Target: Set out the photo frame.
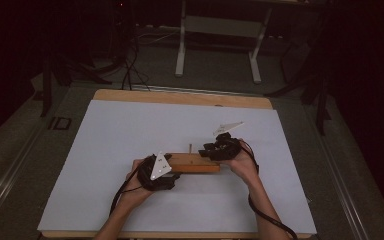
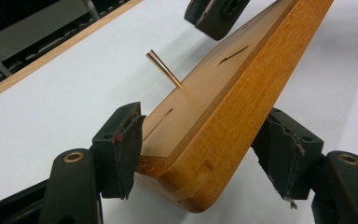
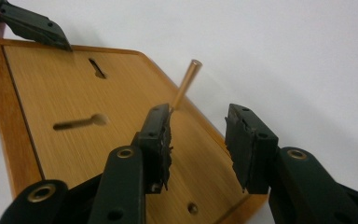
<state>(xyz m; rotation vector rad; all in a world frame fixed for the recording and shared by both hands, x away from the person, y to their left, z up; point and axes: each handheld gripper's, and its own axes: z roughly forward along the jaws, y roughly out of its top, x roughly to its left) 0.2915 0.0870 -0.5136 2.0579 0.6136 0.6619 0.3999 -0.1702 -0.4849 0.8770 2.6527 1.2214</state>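
1. My left gripper (image 2: 200,158) has its fingers (image 2: 121,149) set on either side of the near corner of the wooden board (image 2: 214,107). The left finger presses the board's top edge and the right finger sits against its underside, so I read it as clamped on the board.
2. In the left gripper view the board runs away from those fingers, tilted, with one edge raised off the white tabletop (image 2: 51,116).
3. A thin brass peg (image 2: 164,69) stands out of the board's face, beyond my left fingers and a little to their left, leaning.
4. My right gripper (image 3: 198,144) hangs over the opposite end of the board, with its fingers spread and nothing between them.
5. In the right gripper view the peg rises just past the tip of the left finger (image 3: 156,140). I cannot tell whether the two touch.
6. The board's face shows two keyhole slots (image 3: 77,122) ahead and left of my right fingers, and a small round hole (image 3: 192,208) down between them.
7. From the high view, the board (image 1: 195,162) lies between my two hands, with the left hand (image 1: 135,187) at its near left end and the right hand (image 1: 242,162) at its right end.
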